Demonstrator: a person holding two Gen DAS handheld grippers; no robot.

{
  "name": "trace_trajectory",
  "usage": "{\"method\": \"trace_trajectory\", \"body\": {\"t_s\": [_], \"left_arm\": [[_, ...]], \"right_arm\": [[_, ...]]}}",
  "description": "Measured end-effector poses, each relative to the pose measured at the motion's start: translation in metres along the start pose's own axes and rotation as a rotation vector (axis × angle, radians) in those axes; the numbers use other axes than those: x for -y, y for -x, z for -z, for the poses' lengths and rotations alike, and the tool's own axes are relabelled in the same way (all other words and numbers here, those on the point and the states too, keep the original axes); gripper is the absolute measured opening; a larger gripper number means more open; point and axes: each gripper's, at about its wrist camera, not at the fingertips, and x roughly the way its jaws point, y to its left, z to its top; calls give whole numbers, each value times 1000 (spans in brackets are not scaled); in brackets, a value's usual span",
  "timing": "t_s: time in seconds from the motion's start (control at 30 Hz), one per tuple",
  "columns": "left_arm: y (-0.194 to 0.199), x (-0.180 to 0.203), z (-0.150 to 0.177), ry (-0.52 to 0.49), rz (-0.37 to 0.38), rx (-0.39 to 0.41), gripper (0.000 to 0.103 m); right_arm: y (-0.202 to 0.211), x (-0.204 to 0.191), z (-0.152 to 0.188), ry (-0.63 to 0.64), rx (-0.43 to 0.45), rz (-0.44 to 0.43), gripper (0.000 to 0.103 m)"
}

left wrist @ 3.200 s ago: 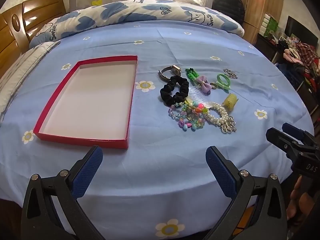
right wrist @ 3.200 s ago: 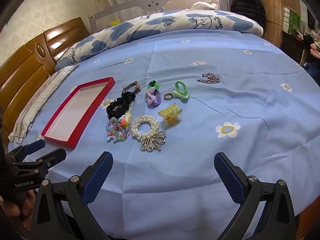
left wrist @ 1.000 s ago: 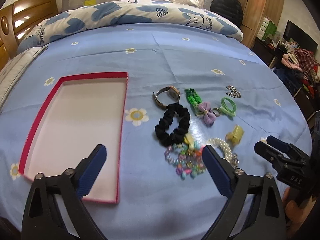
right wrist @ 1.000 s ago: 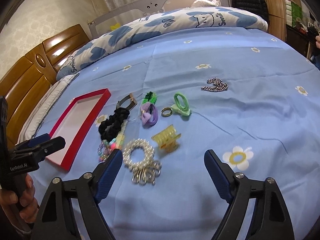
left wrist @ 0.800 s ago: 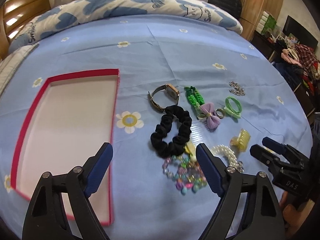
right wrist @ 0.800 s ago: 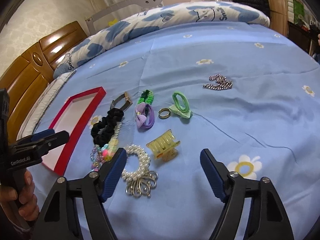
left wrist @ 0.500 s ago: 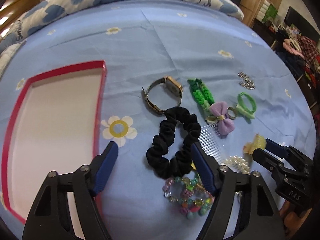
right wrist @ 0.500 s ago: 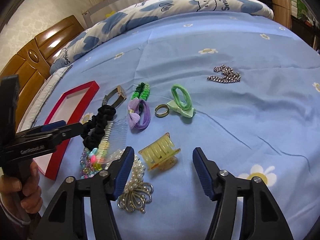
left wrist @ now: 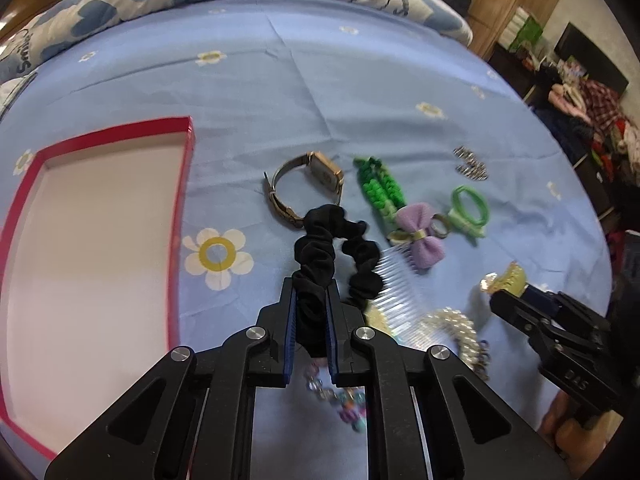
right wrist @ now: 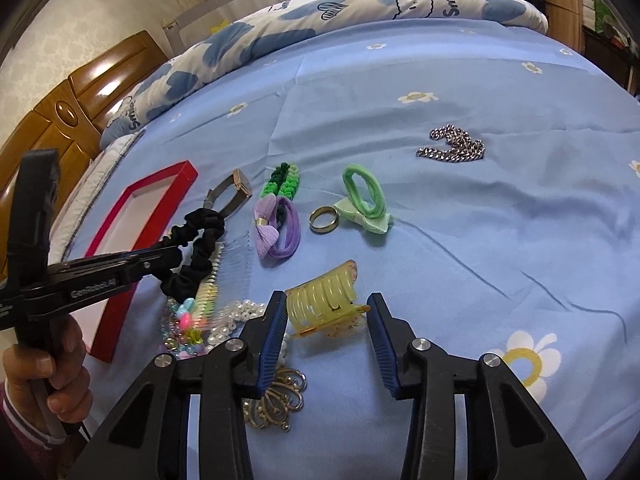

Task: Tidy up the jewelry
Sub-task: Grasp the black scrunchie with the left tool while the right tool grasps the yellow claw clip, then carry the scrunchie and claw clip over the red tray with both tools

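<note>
My left gripper (left wrist: 312, 294) is shut on a black scrunchie (left wrist: 320, 248), pinching one side of its loop between the blue pads while the rest lies on the blue bedsheet. The right wrist view shows the same grip from the side, the left gripper (right wrist: 172, 254) on the scrunchie (right wrist: 196, 264). The jaws of my right gripper (right wrist: 327, 296) are closing. A yellow claw clip (right wrist: 320, 308) lies on the sheet between them, a thin gap at each pad. An empty red-rimmed tray (left wrist: 184, 184) sits to the left.
Around the scrunchie lie a gold watch (left wrist: 308, 184), green braid (left wrist: 380, 192), purple bow (left wrist: 424, 240), ring (left wrist: 440, 230), green hair tie (left wrist: 470, 204), clear comb (left wrist: 396, 288), pearl bracelet (left wrist: 456, 328) and beads (left wrist: 348, 404). A steel chain (right wrist: 452, 150) lies farther back. A quilt sits behind.
My left gripper moved forward and down onto the scrunchie and shut on it. My right gripper sank toward the yellow clip and its jaws narrowed around it.
</note>
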Motion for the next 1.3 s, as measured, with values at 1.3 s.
{"method": "trace_trajectory", "body": {"t_s": [1.3], "left_arm": [[67,-182,-4,346,-114,175,11]], "right_arm": [[-81,-215,-67,263,-28,-281,41]]}}
